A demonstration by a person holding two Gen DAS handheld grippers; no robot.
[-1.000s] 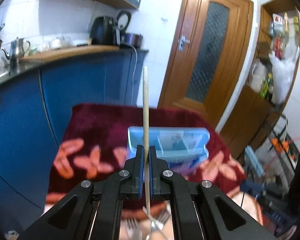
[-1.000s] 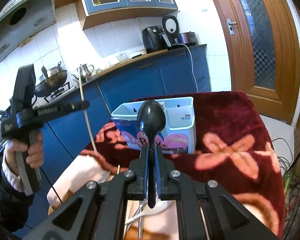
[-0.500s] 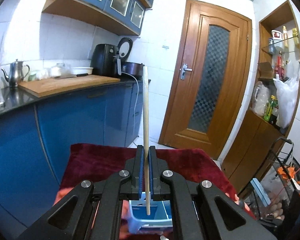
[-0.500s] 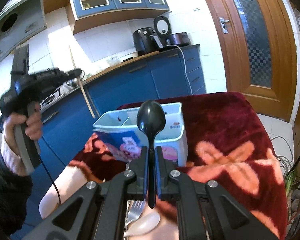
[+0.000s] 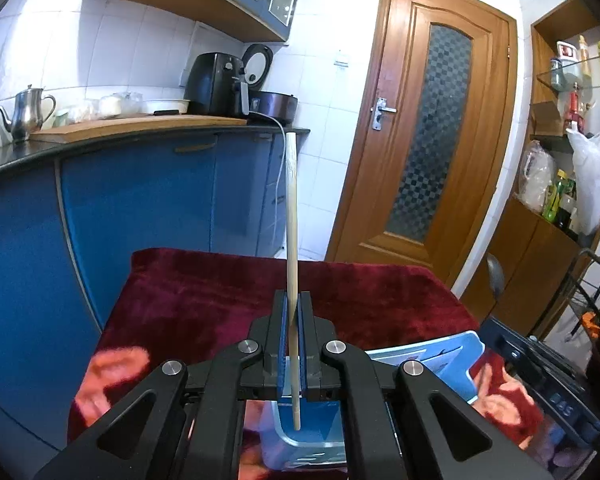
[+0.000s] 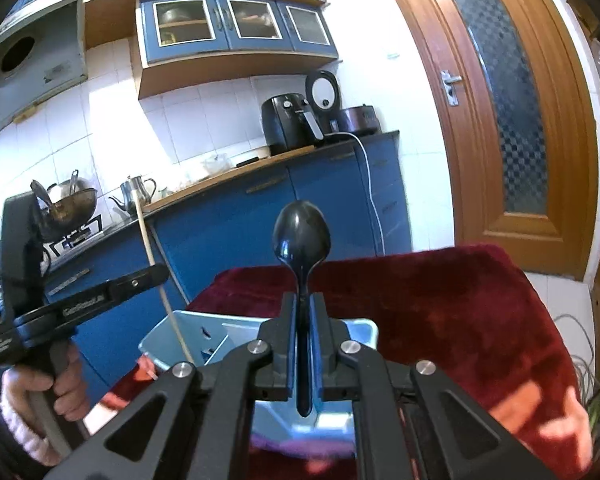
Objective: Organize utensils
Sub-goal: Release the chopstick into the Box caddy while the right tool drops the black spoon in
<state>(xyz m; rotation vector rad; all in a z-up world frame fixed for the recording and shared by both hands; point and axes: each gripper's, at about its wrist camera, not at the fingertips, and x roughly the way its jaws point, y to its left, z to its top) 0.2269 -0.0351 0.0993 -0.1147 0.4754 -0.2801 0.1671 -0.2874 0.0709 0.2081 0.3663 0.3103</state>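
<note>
L gripper clamps 1 wooden chopstick upright, lower tip over blue organizer box on red cloth.

Both tongs, left and right, are clamped, held level.

A long, thin wooden stick stands almost straight up, pinched near its low end in the left claw. Its low tip hangs over the open blue box. A shiny black spoon stands up with its round bowl on top, its handle pinched in the right claw. The box has walls inside and sits on the red cloth.
</note>
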